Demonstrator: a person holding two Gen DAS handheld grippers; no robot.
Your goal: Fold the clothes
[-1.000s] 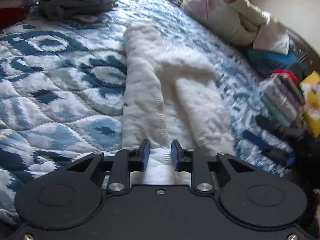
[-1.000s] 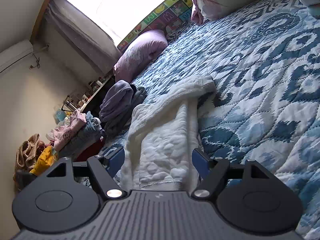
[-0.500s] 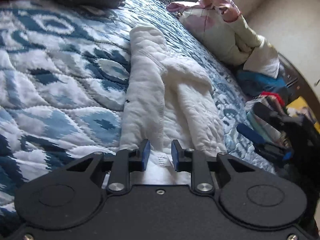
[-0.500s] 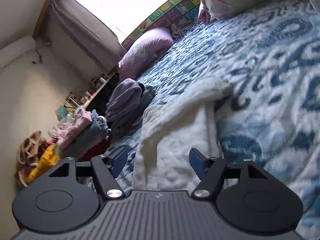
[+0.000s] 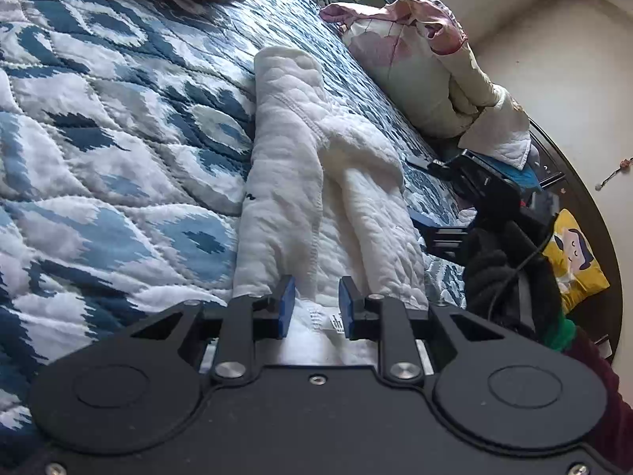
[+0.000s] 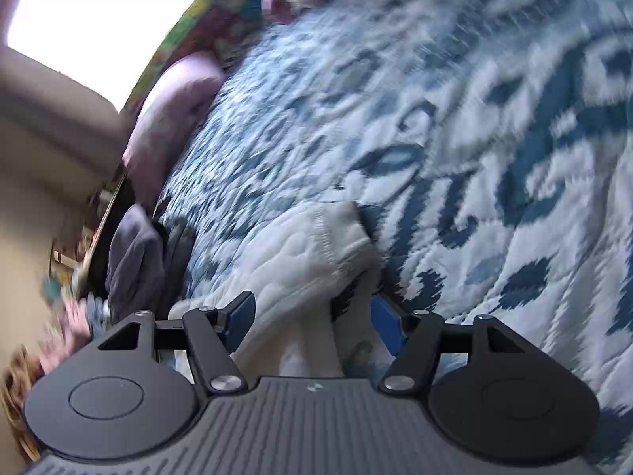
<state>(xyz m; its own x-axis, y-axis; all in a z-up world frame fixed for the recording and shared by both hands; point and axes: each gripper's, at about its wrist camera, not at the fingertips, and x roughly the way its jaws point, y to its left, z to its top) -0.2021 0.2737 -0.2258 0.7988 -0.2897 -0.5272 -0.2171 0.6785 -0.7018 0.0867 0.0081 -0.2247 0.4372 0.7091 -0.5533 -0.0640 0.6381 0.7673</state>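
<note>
On a blue-and-white quilt (image 5: 118,126), the white garment (image 5: 316,182) lies lengthwise with both sleeves folded in over its front, and my left claw (image 5: 314,308) sits at its near hem, jaws narrowed with the labelled edge between them, though I cannot tell if they actually pinch it. My right claw (image 6: 312,320), jaws spread wide, straddles the garment's side edge in a motion-blurred view, near a grey clothes pile (image 6: 138,265) and a pillow (image 6: 170,118).
</note>
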